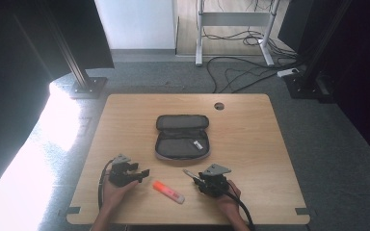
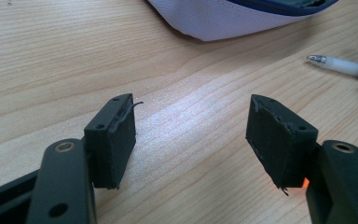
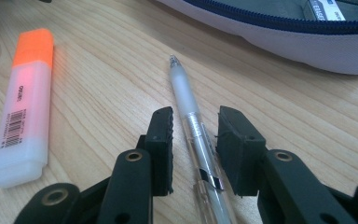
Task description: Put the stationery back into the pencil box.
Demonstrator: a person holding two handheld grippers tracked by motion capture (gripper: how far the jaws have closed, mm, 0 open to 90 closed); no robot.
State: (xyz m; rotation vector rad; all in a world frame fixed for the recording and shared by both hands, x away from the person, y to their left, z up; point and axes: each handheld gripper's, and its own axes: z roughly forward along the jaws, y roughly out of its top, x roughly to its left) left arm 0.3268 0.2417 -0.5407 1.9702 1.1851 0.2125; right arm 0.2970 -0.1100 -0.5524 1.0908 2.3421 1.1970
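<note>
Worktop [image 1: 250, 144]: a pale wooden top on which all the things are laid.
Pen [image 3: 193, 133]: a clear pen with a frosted grip is seen lying flat on the worktop between the jaws of the right gripper, its tip pointed toward 12 o'clock in the right gripper view; a narrow gap is seen on each side, so no pad is pressed on it.
Right gripper [image 3: 195, 126]: held low at the near edge, about 5 o'clock from the case in the high view; its jaws are set narrowly apart around the pen, not clamped.
Left gripper [image 2: 191, 135]: held at about 7 o'clock from the case; its jaws are spread wide over bare wood, with nothing between them.
Highlighter [image 3: 25, 100]: an orange-capped marker is laid flat between the two grippers, at 9 o'clock of the pen in the right gripper view.
Pencil case [image 1: 182, 136]: laid open at the middle of the worktop, at 12 o'clock from the pen; a small white eraser [image 1: 198, 144] is seen inside it.
</note>
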